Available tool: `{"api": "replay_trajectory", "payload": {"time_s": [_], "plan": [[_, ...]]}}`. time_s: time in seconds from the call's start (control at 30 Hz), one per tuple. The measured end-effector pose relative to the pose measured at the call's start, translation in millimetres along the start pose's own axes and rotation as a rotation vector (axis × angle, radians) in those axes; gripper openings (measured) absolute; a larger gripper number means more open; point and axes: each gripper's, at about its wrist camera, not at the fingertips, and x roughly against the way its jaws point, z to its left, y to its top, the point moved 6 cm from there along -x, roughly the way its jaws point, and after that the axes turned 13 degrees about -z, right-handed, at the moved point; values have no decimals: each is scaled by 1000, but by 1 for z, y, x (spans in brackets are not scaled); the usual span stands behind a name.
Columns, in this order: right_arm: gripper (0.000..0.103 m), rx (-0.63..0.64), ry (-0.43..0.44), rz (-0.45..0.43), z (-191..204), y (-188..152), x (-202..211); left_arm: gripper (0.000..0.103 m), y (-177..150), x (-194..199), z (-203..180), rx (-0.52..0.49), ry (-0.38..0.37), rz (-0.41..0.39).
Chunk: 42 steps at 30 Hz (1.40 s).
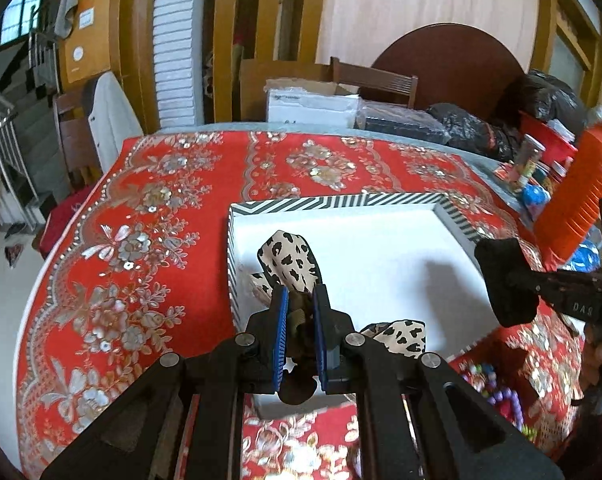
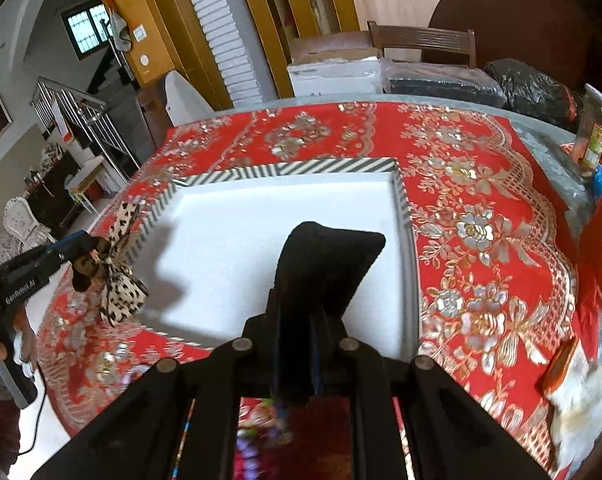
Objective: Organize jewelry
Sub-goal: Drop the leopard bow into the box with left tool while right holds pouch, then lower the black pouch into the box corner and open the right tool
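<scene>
My left gripper (image 1: 301, 300) is shut on a leopard-print bow hair clip (image 1: 289, 260), held over the left part of a white tray with a black-and-white striped rim (image 1: 333, 201). The bow also shows in the right wrist view (image 2: 119, 276), hanging by the tray's left rim (image 2: 285, 170). My right gripper (image 2: 297, 300) is shut on a black velvet pad (image 2: 329, 264), held above the tray's middle. The pad shows at the right in the left wrist view (image 1: 505, 280).
A red floral tablecloth (image 1: 161, 240) covers the round table. Colourful beads (image 1: 497, 392) lie in a red container near the tray's front right corner. An orange jug (image 1: 581, 196), jars and black bags crowd the far right. Chairs and boxes stand behind.
</scene>
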Motion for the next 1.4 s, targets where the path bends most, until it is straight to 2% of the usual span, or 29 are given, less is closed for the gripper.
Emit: {"api": "replay_trajectory", "payload": {"time_s": [0.13,0.33,0.47,0.67,0.77,0.83,1.03,1.1,1.27,1.4], "plan": [[12,0,-13,36,-15,-4,-24,4,-9,-23,7,35,18,36],[12,30,-62,85,-37,-14,-45,4,-25,-40,12,27,44,80],[12,-7,-66,120,-51,-27,-40,4,-30,-39,12,15,43,85],[12,13,-24,154,-39,-43,-27,6,-34,-40,10,5,39,91],[12,0,-46,118,-43,-39,-26,15,-33,-37,9,-10,28,74],[19,-33,-42,97,-45,-33,-26,23,-28,-35,6,-18,14,60],[34,-95,-46,71,-40,-24,-18,37,-11,-18,5,5,-14,2],[49,-102,-48,51,-34,-21,-8,39,-5,-14,6,20,-19,-9],[59,-136,-32,-15,-23,-15,17,39,5,-2,6,31,-10,-8],[61,-120,-59,-9,-20,-19,24,39,3,13,5,46,-4,-6]]}}
